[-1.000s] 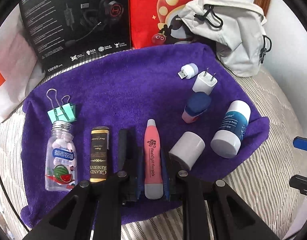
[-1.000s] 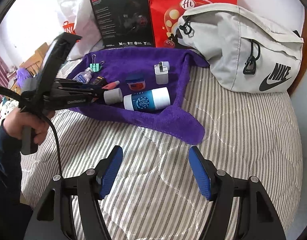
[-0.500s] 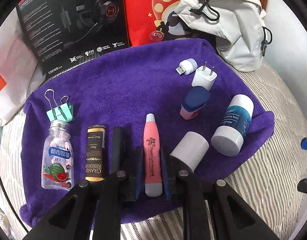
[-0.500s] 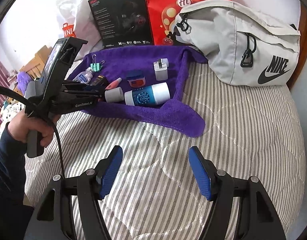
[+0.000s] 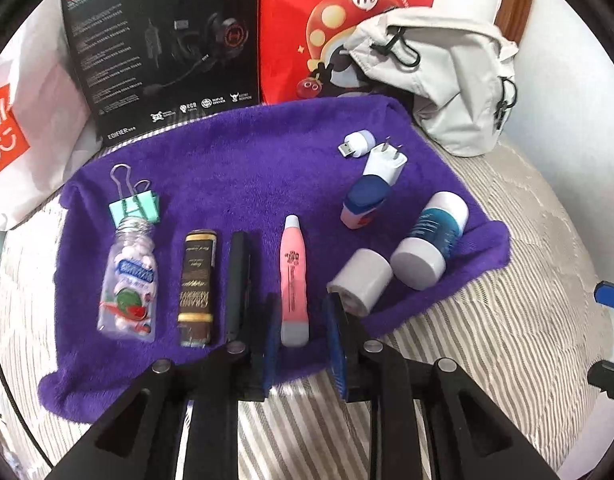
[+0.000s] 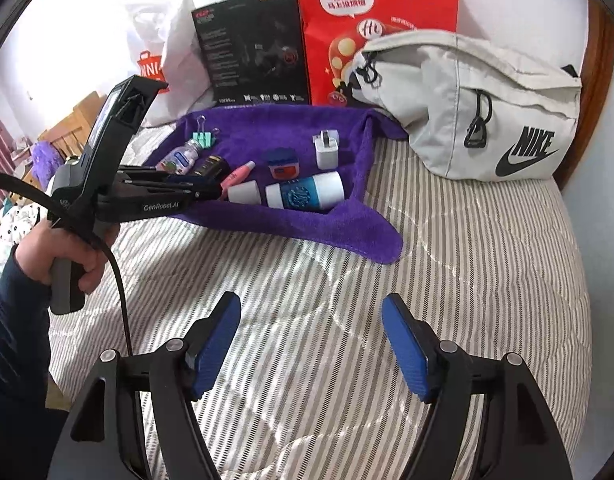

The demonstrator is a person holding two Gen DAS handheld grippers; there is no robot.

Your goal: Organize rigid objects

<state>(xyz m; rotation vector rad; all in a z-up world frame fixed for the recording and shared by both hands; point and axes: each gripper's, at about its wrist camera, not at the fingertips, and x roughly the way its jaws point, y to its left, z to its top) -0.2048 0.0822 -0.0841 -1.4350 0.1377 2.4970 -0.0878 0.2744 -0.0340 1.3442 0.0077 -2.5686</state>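
A pink tube (image 5: 294, 276) lies flat on the purple towel (image 5: 267, 168), between the fingers of my left gripper (image 5: 303, 300), which is open with a small gap on each side. In a row to its left lie a black stick (image 5: 237, 280), a brown box (image 5: 197, 284) and a candy bottle (image 5: 129, 280), with a green binder clip (image 5: 135, 204) behind. To the right lie a white cylinder (image 5: 361, 282), a blue-and-white balm tube (image 5: 431, 246), a blue-capped pot (image 5: 363, 202), a charger (image 5: 385, 162) and a USB light (image 5: 357, 144). My right gripper (image 6: 311, 344) is open over the striped bedding (image 6: 387, 264), away from the towel.
A grey Nike bag (image 6: 487, 104) sits at the back right, touching the towel's far corner. A black headset box (image 5: 163, 48), a red paper bag (image 5: 347, 28) and a white shopping bag (image 5: 27, 120) stand behind the towel. A hand (image 6: 67, 248) holds the left gripper.
My left gripper was shut on the pink tube and has opened, leaving it lying on the towel, and has drawn back slightly. The right gripper stays open and has shifted back.
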